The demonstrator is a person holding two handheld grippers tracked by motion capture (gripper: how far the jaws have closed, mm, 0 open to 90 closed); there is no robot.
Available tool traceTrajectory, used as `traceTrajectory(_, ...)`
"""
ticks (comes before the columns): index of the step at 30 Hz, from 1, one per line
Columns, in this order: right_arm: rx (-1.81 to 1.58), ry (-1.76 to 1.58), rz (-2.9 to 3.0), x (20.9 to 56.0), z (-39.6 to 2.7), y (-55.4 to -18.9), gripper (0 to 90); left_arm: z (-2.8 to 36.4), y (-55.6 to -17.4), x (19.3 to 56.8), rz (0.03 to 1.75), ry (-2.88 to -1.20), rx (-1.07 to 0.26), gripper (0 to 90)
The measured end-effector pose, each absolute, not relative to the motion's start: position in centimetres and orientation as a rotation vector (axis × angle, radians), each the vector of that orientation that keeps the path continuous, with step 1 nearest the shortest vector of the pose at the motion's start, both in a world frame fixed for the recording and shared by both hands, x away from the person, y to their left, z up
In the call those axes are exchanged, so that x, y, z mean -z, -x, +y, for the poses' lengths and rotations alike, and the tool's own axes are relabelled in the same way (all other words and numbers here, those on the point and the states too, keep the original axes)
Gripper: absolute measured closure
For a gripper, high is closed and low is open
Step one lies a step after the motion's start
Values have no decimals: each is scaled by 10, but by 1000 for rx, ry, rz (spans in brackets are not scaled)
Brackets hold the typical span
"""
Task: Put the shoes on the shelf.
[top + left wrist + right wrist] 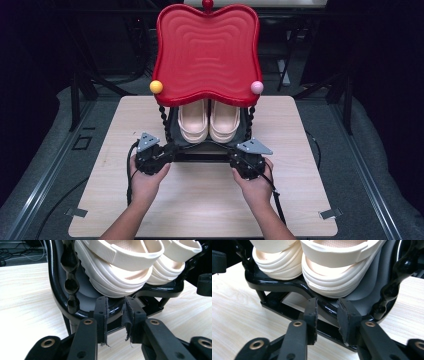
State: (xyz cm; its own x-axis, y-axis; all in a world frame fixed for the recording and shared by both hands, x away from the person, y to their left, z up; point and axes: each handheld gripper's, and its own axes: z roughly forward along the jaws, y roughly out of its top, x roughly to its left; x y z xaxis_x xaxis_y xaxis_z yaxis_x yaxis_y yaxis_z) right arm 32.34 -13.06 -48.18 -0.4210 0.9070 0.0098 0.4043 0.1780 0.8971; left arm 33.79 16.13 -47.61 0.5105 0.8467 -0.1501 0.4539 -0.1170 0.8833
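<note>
A black stand (pixel 200 150) sits on the wooden table with a pair of cream sandals (pixel 209 120) on its lower tray and a red wavy tray (pixel 206 50) on top. My left gripper (pixel 170 150) is at the lower tray's front left corner, my right gripper (pixel 234 154) at its front right. In the left gripper view the jaws (pixel 116 312) stand apart, with the tray's black rim (pixel 160 291) showing in the gap under a sandal (pixel 117 272). In the right gripper view the jaws (pixel 327 312) are likewise apart at the rim (pixel 279 285), below a sandal (pixel 337 277). The pads press on nothing.
Black beaded posts (pixel 163 117) carry the red tray; a yellow ball (pixel 156 86) and a pink ball (pixel 257 87) mark its front corners. The light wood table (pixel 200 200) has free surface in front of the stand. Dark floor and metal frames surround the table.
</note>
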Motion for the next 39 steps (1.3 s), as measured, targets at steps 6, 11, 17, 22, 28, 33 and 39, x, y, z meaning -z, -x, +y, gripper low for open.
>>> traceTrajectory(6, -1215, -1225, 1924, 480, -137, -315, 580, 167, -329, 475, 1073, -1738, -489, 596)
traceTrajectory(11, -1220, -1215, 1955, 481, -141, -309, 522, 172, -322, 476, 1058, -1734, -465, 524)
traceTrajectory(17, -1212, -1178, 1980, 481, -150, -297, 498, 182, -309, 477, 1045, -1745, -476, 508)
traceTrajectory(22, -1214, -1171, 1986, 482, -159, -286, 500, 192, -299, 480, 1049, -1749, -476, 502)
traceTrajectory(28, -1207, -1168, 1993, 486, -169, -272, 504, 204, -285, 488, 1063, -1750, -467, 501)
traceTrajectory(33, -1214, -1190, 1986, 490, -179, -263, 502, 214, -274, 492, 1078, -1737, -466, 502)
traceTrajectory(39, -1209, -1199, 2026, 501, -187, -250, 486, 225, -260, 499, 1090, -1744, -464, 503)
